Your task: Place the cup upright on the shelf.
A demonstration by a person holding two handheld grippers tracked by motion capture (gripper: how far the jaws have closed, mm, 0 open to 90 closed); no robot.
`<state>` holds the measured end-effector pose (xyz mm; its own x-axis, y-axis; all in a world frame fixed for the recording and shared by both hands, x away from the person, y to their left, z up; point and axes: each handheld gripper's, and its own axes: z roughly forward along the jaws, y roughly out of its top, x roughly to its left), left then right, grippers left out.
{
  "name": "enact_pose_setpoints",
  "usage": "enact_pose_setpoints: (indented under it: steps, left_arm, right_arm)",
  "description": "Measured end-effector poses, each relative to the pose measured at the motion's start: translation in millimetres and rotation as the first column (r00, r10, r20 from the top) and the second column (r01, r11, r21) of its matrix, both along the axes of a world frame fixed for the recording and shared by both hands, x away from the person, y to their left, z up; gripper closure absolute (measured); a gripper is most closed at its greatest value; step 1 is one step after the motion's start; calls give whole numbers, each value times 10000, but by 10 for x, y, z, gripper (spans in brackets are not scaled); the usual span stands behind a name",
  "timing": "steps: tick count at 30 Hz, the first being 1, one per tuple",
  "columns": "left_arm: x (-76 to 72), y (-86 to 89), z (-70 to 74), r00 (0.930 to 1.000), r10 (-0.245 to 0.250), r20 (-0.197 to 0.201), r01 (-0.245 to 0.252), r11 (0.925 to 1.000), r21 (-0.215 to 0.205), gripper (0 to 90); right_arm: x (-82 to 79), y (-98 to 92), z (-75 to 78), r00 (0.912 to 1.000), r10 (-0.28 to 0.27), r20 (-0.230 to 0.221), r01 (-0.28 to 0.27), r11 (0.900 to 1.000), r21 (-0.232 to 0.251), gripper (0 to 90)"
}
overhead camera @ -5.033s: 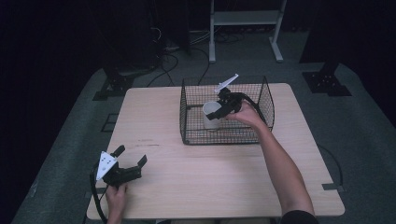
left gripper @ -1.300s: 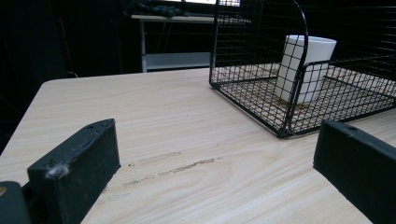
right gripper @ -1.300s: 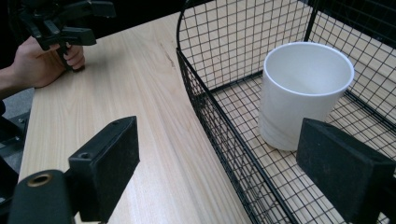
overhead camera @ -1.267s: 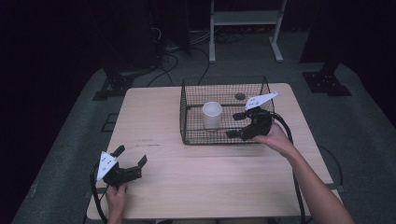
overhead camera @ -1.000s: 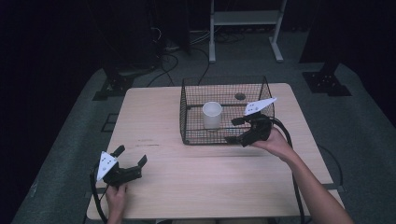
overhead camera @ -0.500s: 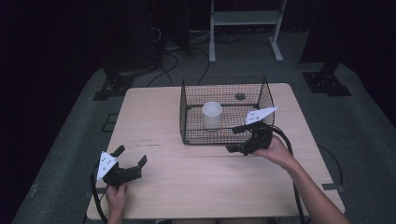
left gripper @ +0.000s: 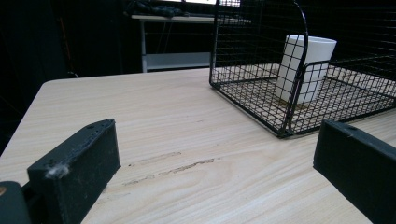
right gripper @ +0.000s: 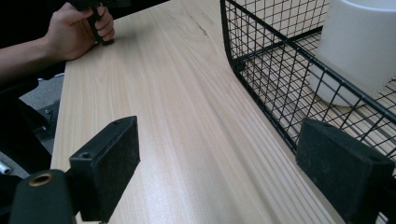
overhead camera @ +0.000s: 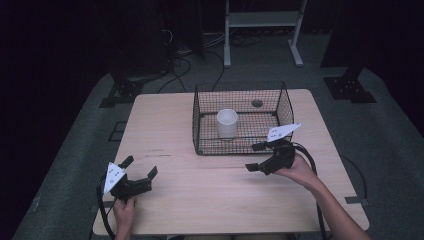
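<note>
Two black jaws of the right gripper [overhead camera: 257,157] stand apart with nothing between them, low over the bare wooden table [overhead camera: 210,195] just outside the near wall of the black wire basket [overhead camera: 197,120]. In the right gripper view the left pad hangs over open tabletop while the right pad sits close against the basket's mesh, and the white cup [right gripper: 369,46] rises beyond that mesh, ahead and to the right. From above, the cup [overhead camera: 227,123] stands upright inside the basket, toward its left half, its long axis vertical and its mouth open to the top. It lies beyond the right gripper and a little to the left, with the basket wall between them, so any reach for it would likely have to go over the rim and not straight ahead. The left gripper [overhead camera: 138,167] rests near the table's front left corner, jaws spread and empty, well apart from the basket; the right hand [overhead camera: 300,170] is clearly the nearer one.
</note>
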<state>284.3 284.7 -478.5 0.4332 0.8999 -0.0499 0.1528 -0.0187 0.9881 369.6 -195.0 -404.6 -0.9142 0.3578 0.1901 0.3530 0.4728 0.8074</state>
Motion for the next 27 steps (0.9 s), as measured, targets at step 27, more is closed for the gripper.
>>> enact_pose_setpoints:
  steps: [27]
  left_arm:
    - [-3,-2,1,10000,1,23,-1,10000,15,0]
  right_arm:
    - [-217,-215,-191,9994,-325,-106,325,9995,26,130]
